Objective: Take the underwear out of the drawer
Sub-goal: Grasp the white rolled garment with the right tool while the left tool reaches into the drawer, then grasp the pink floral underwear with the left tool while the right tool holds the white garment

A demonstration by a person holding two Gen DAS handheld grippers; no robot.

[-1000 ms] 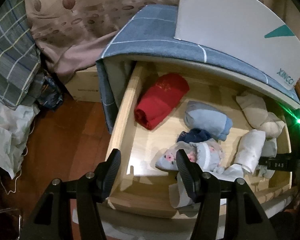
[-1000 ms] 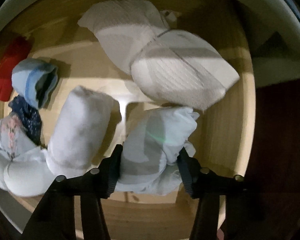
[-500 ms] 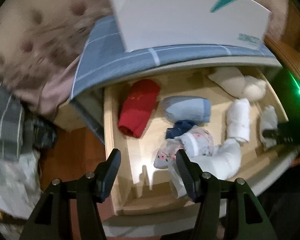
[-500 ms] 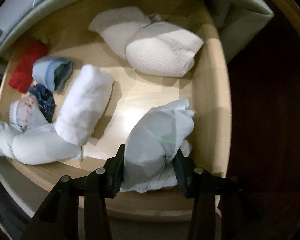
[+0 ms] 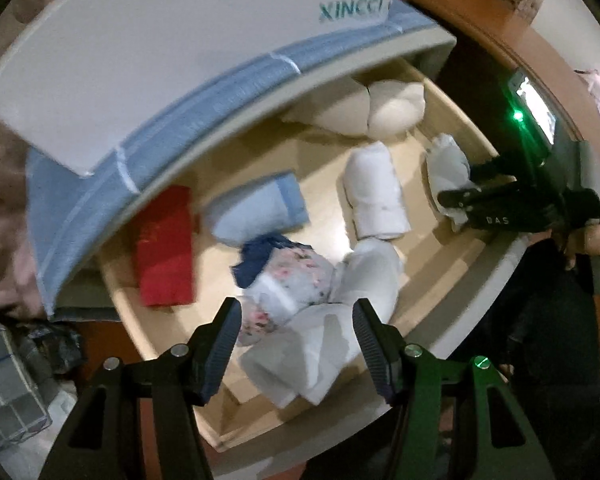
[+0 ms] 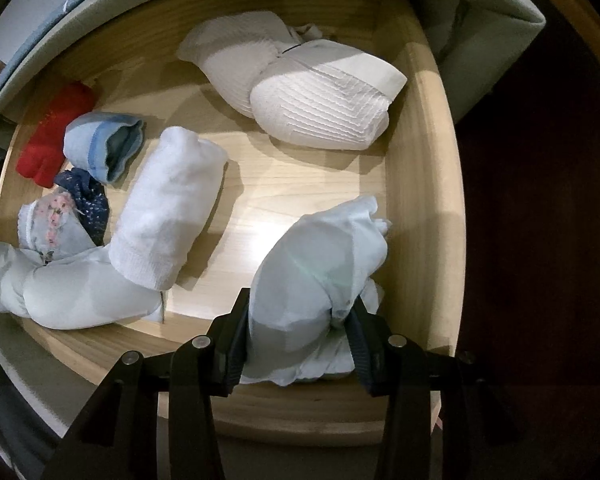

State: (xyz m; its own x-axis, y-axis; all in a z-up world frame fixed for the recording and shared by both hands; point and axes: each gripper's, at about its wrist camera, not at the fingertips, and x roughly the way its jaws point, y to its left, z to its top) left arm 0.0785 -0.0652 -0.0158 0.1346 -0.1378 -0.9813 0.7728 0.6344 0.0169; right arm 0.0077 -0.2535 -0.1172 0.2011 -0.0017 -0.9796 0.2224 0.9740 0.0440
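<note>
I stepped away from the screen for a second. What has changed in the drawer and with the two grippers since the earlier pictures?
The right gripper has just been closing and is now clamped on the white bundle near the drawer's right wall. The left gripper, still open and empty, swung round over the floral roll. The other rolled pieces lie where they were.

White box on top of the cabinet: teal print "XINCCI", last letter cut off at the box edge; teal swoosh mark above it. Right gripper, black body: pale letters "DAS". No other text legible.
</note>
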